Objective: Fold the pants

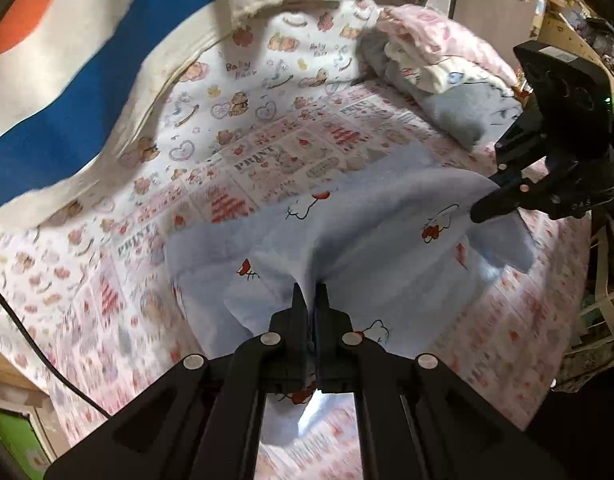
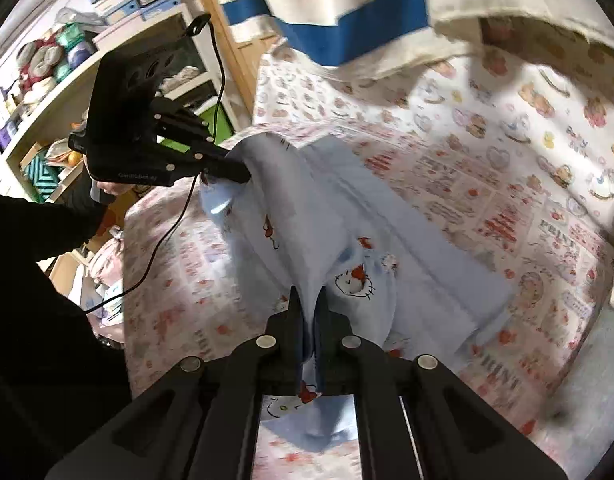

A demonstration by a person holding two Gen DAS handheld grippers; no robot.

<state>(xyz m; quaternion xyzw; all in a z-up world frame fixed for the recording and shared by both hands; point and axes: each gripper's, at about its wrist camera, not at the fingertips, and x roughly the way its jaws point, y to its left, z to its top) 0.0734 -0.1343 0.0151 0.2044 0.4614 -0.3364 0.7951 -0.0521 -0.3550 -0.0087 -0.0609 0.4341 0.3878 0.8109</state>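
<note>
Light blue pants [image 1: 371,240] with small cat prints lie spread on a pink printed bed sheet [image 1: 119,312]. My left gripper [image 1: 311,292] is shut on a pinched edge of the cloth and holds it up off the bed. The right gripper [image 1: 481,214] shows at the right of the left wrist view, shut on another edge of the pants. In the right wrist view my right gripper [image 2: 310,296] pinches the blue pants [image 2: 347,216], and the left gripper [image 2: 243,176] grips the far corner. The cloth hangs stretched between the two.
A folded pile of blankets [image 1: 435,80] sits at the far end of the bed. A blue, white and orange cloth [image 1: 87,80] hangs along one side. Shelves [image 2: 67,60] packed with boxes stand beside the bed. A black cable [image 2: 167,236] trails from the left gripper.
</note>
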